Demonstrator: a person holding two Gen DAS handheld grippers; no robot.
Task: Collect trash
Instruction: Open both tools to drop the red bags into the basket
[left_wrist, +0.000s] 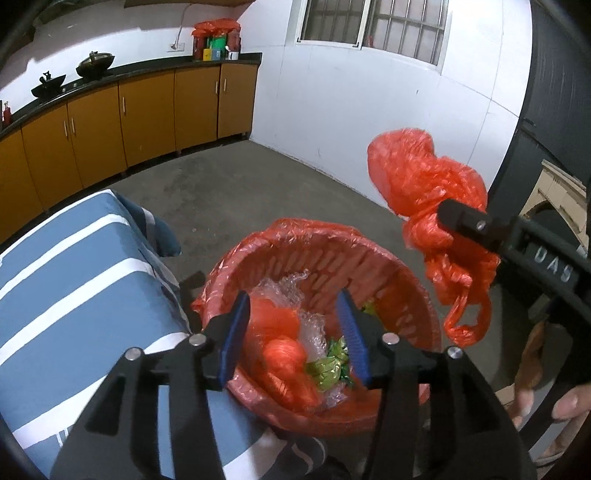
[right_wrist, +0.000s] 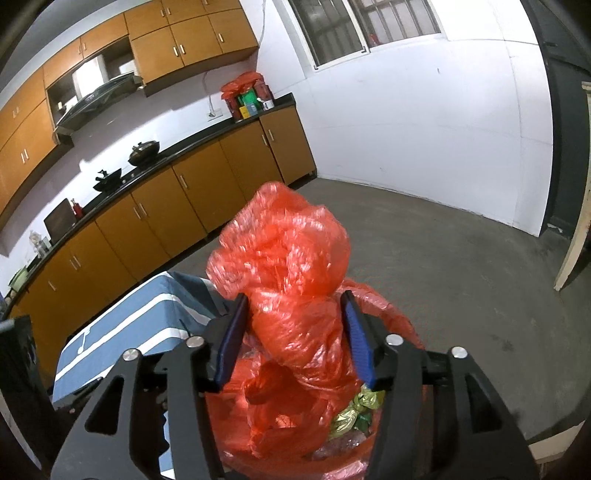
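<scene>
Dropping trash — right gripper (right_wrist: 293, 336) straddles crumpled red bag (right_wrist: 288, 258) above basket (left_wrist: 406, 266) | left gripper (left_wrist: 295, 336) half-open, empty | next — release fully.

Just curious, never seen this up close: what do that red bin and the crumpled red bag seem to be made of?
Red bin: looks like rigid moulded plastic, with slotted basket walls under a thin film liner.
Crumpled red bag: thin glossy plastic film, going by its translucent, shiny creases; it sits between the right gripper fingers.
</scene>
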